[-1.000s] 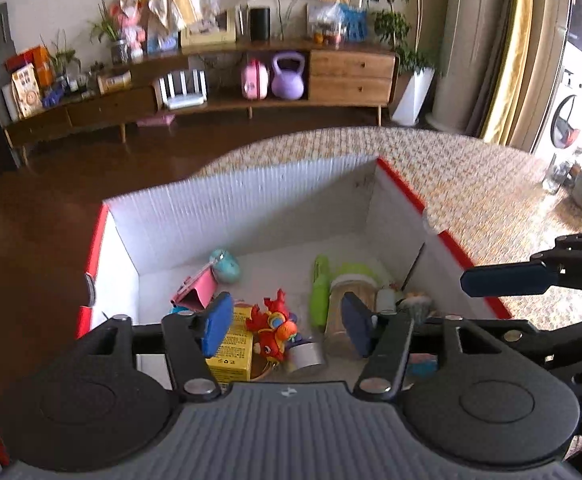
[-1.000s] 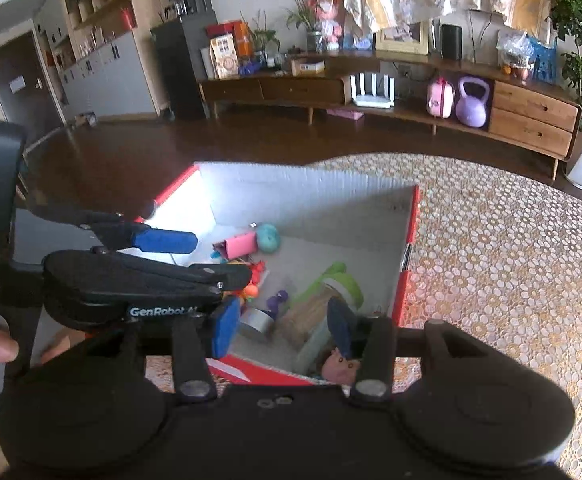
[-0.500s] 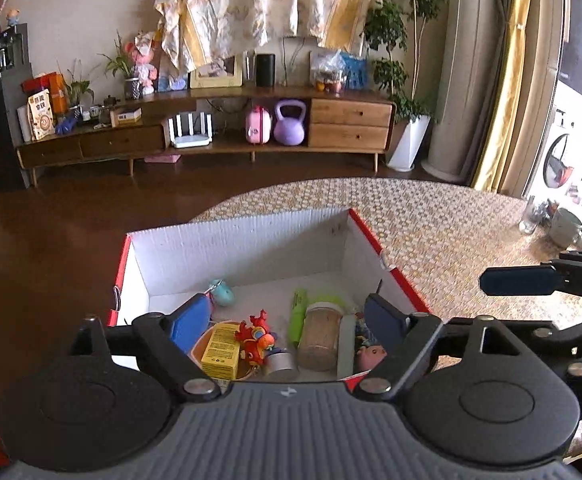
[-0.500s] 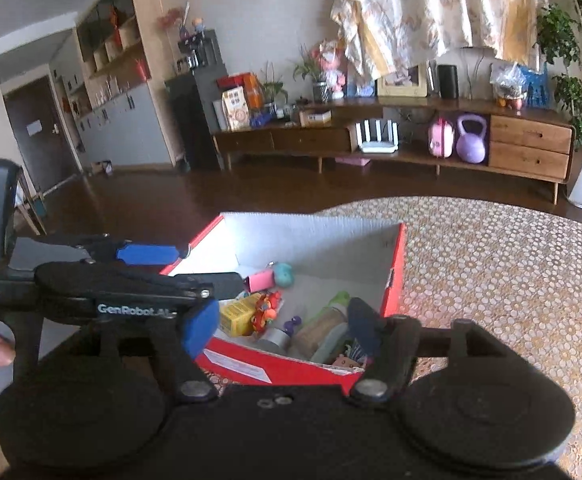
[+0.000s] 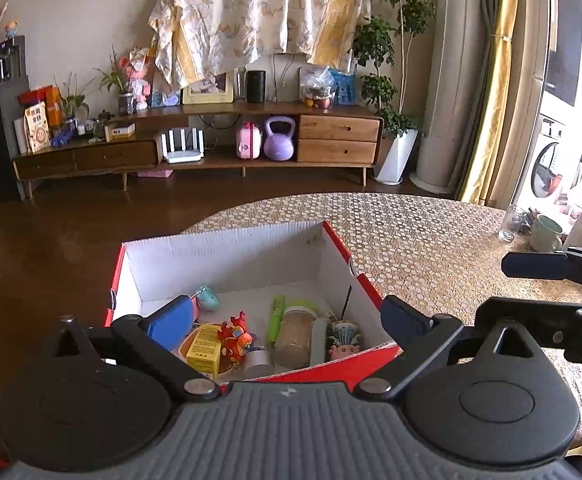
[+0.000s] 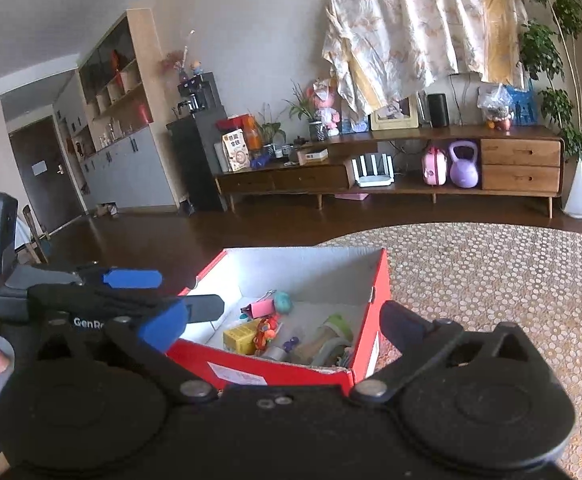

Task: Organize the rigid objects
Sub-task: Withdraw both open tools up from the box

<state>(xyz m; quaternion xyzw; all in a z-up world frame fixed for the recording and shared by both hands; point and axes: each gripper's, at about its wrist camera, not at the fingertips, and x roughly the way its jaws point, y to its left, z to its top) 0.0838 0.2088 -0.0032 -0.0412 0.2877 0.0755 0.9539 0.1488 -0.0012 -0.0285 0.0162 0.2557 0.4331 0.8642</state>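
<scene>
Red cardboard box (image 5: 365, 278) on the patterned table (image 5: 431, 240) holds a yellow carton (image 5: 203, 346), red toy figure (image 5: 235, 334) and jar (image 5: 293, 336); left claw (image 5: 287, 316) hovers above, spread wide, empty. Right-wrist view: right claw (image 6: 281, 326), likewise apart and empty, faces the box (image 6: 267, 368); sorting appears largely complete, with nothing loose on the table (image 6: 491, 280)

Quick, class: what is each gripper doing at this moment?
Left gripper: jaws open, holding nothing.
Right gripper: jaws open, holding nothing.
</scene>
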